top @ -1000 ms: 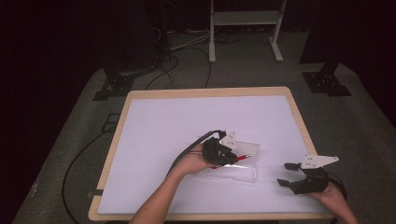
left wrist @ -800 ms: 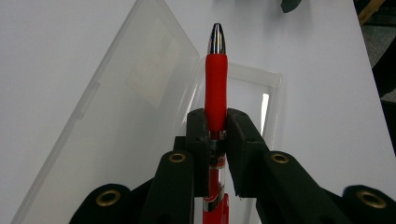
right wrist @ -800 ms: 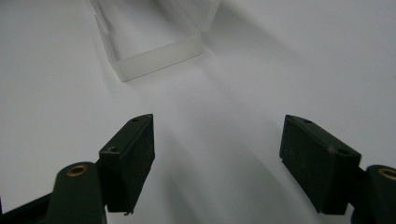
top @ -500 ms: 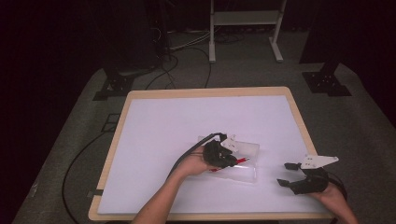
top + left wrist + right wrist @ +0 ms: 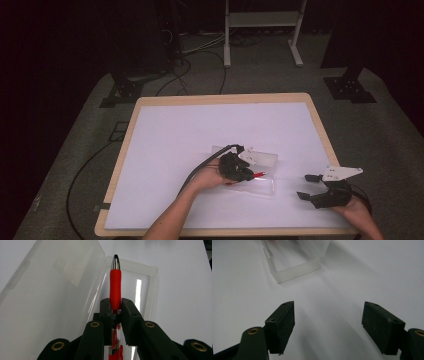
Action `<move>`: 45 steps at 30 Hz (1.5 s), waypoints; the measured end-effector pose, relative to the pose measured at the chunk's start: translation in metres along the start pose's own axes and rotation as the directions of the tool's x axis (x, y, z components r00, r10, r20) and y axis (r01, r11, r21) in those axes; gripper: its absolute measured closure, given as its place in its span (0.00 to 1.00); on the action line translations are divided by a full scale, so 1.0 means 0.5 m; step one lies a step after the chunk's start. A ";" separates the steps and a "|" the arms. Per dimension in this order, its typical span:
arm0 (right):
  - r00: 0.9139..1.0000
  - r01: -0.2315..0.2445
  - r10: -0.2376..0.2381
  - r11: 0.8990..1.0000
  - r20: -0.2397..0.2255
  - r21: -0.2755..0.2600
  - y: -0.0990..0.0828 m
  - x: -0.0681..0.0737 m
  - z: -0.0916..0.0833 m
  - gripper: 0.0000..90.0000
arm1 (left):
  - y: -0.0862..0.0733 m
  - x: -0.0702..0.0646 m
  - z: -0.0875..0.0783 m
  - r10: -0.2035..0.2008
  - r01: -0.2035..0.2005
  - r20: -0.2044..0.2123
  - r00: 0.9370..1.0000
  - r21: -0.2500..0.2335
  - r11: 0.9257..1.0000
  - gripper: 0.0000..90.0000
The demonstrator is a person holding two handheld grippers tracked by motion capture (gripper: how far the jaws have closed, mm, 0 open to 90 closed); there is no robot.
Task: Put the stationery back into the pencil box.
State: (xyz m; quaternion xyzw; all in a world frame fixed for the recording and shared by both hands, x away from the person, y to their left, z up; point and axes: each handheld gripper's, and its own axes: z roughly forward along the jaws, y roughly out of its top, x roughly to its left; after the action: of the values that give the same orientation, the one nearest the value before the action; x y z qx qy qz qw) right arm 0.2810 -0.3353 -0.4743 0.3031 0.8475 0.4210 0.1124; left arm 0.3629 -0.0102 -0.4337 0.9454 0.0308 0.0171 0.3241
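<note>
A clear plastic case (image 5: 262, 186) lies open on the white table (image 5: 200, 140), its lid (image 5: 47, 282) folded back. My left gripper (image 5: 239, 169) hovers over the case tray (image 5: 147, 285), shut on a red pen (image 5: 115, 287) with a silver tip that points away along the jaws. In the high view the red pen (image 5: 256, 175) pokes out to the right of that gripper. My right gripper (image 5: 306, 186) rests near the table's front right, open and empty, a short way right of the case (image 5: 294, 267).
A black cable (image 5: 197, 172) trails from the left gripper toward the table's front edge. The wooden table rim (image 5: 320, 135) borders the white top. Cables, dark stand bases and a white frame are on the floor behind.
The left gripper with the pen has shifted slightly over the case. The right gripper has stayed where it was.
</note>
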 end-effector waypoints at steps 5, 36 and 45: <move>1.000 0.001 -0.001 1.000 -0.001 0.004 -0.001 0.000 0.001 0.29 | -0.005 0.000 0.009 -0.002 0.002 0.005 1.000 0.014 1.000 0.88; 1.000 0.002 -0.002 1.000 -0.001 0.007 -0.002 0.002 0.003 0.28 | -0.006 0.000 0.035 -0.003 0.002 0.013 1.000 0.059 0.998 0.87; 1.000 -0.001 0.001 1.000 -0.006 0.008 -0.004 -0.001 0.006 0.28 | -0.002 -0.002 0.027 -0.010 0.010 0.016 1.000 0.022 1.000 0.81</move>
State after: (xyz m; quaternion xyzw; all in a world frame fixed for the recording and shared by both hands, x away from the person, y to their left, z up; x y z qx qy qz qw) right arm 0.2821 -0.3346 -0.4777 0.3025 0.8493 0.4187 0.1086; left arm 0.3627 -0.0178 -0.4449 0.9488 0.0331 0.0078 0.3142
